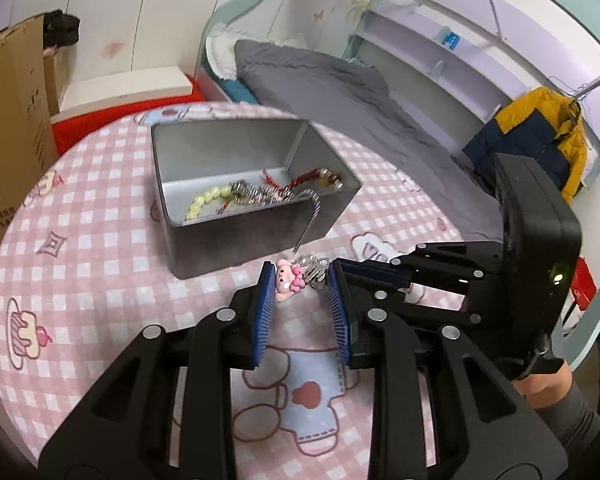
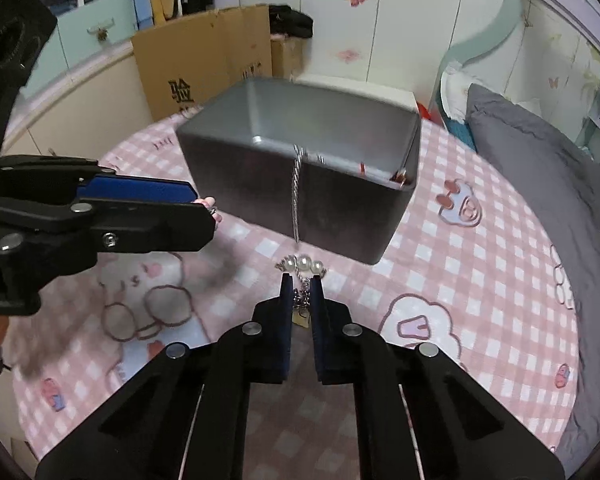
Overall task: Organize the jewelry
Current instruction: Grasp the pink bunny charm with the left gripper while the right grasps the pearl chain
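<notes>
Your left gripper [image 1: 300, 280] holds a small pink cartoon charm [image 1: 287, 283] between its blue fingers [image 1: 262, 312]; the fingers stand partly apart, with the charm against the left pad, and whether the right pad presses it too you cannot tell from here. Your right gripper [image 2: 301, 284] has its fingers [image 2: 286, 320] closed down on a silver chain [image 2: 296, 200] just below a cluster of three pearls [image 2: 302, 264], with a small gold tag [image 2: 301, 319] showing between the pads further back. The chain runs from the pearls up over the near wall of the grey metal box [image 1: 256, 184] and into it, so it hangs taut across the rim. Inside the box lie a pale yellow bead bracelet [image 1: 206, 200], a tangle of silver links [image 1: 260, 196] and a dark red bead strand [image 1: 312, 178]. The box sits on the round table [image 1: 100, 208], which is covered in a pink checked cloth with cartoon prints. In the right wrist view your left gripper [image 2: 204, 204] comes in from the left edge, just beside the box's near corner. A grey bed [image 1: 340, 92] lies behind the table, and a cardboard carton [image 1: 12, 120] stands to the left.
</notes>
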Demonstrator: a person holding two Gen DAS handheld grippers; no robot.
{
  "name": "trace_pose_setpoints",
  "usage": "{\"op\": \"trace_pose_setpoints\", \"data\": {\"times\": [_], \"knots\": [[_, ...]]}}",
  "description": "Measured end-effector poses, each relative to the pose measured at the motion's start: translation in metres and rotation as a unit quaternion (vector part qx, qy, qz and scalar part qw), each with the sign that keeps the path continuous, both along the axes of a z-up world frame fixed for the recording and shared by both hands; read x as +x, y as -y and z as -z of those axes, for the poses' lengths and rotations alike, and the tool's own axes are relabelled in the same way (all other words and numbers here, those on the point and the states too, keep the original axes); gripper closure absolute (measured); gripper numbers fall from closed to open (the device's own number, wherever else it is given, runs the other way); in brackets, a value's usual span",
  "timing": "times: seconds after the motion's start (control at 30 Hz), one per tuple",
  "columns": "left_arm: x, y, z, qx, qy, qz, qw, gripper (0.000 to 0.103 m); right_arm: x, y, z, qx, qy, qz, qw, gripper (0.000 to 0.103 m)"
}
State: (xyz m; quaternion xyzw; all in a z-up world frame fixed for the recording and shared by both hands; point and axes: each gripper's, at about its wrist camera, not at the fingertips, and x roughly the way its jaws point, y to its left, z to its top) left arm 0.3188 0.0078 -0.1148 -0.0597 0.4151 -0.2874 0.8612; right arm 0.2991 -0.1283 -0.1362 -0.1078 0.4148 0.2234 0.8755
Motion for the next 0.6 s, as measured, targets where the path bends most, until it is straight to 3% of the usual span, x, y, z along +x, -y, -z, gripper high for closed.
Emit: {"op": "trace_pose_setpoints", "data": {"times": [0.37, 0.6], "knots": [[0.005, -0.003, -0.044, -0.019, 0.034, 0.0, 0.9992, 0.076, -0.015, 0.0, -0.068, 0.031, 0.057, -0.013, 0.998, 0.1], [0.031, -0.002, -0.047, -0.018, 0.024, -0.011, 0.9995, 0.076, 0.007, 0.002, -0.1, 0.055, 0.086, 0.003, 0.995, 0.1]]}}
